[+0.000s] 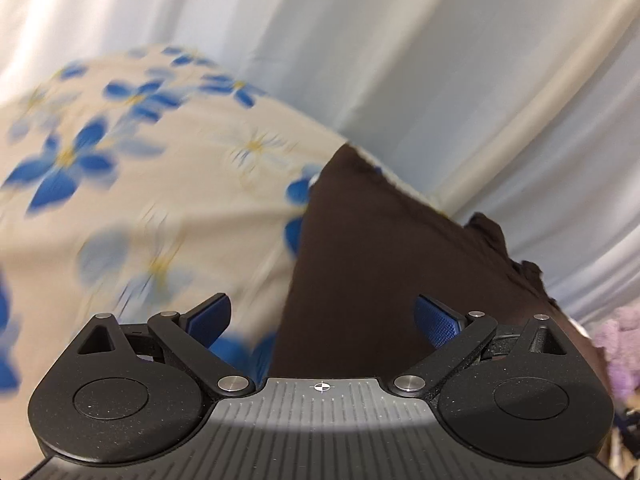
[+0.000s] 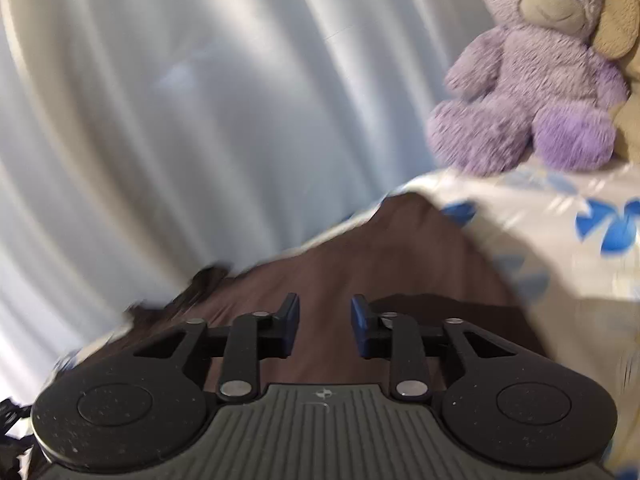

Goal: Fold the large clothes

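Pale curtains [image 2: 200, 100] hang behind a bed dressed in a cream sheet [image 1: 160, 200] printed with blue flowers, and on it lies the one dark brown garment [image 1: 380, 260], spread from about 12 o'clock down to 6 o'clock in front of both cameras. It looks soft, limp and light, likely to sag and bunch when lifted, so a pinch at a corner or along a hem should control it better than a grab at the middle; the ragged edge near 2 o'clock in the left view seems a fair place to take hold. The left claw [image 1: 322, 320] is spread wide and holds nothing, with cloth showing between its fingers. The right claw [image 2: 325, 324] stands partly open, its pads apart over the brown cloth, also gripping nothing. Counted: one garment, two claws, one purple bear [image 2: 532, 80] at 1 o'clock in the right view, and part of one tan toy [image 2: 624, 20] beside it.
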